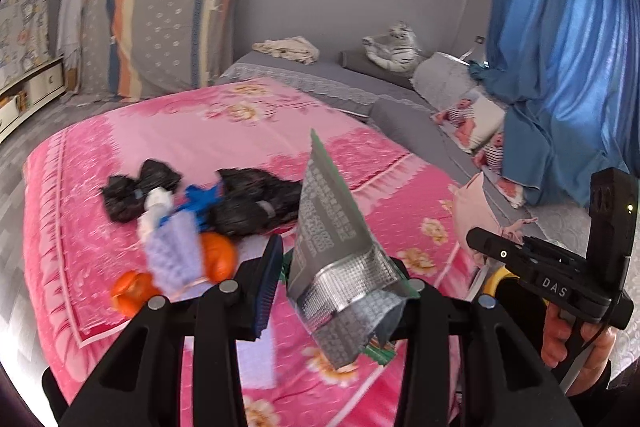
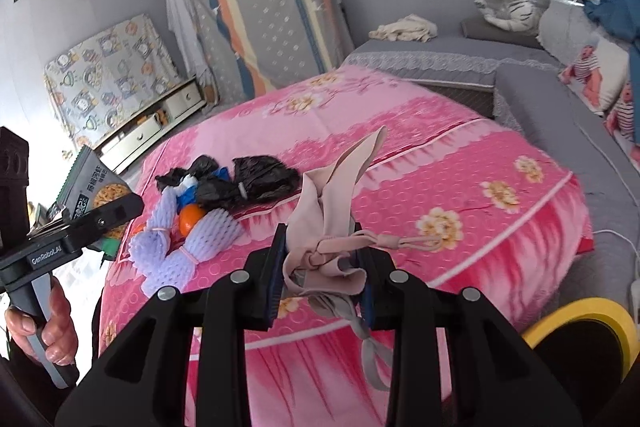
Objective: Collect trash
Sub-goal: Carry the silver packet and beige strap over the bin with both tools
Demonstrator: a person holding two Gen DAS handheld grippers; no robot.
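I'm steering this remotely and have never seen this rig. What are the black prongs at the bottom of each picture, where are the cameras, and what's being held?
No robot arm: a person holds a two-finger gripper in each hand, with a camera on each looking along its fingers. The left gripper is shut on a silver snack packet. The right gripper is shut on a beige plastic bag. On the pink bedspread lie black bags, purple foam nets and an orange. A yellow-rimmed bin sits low right.
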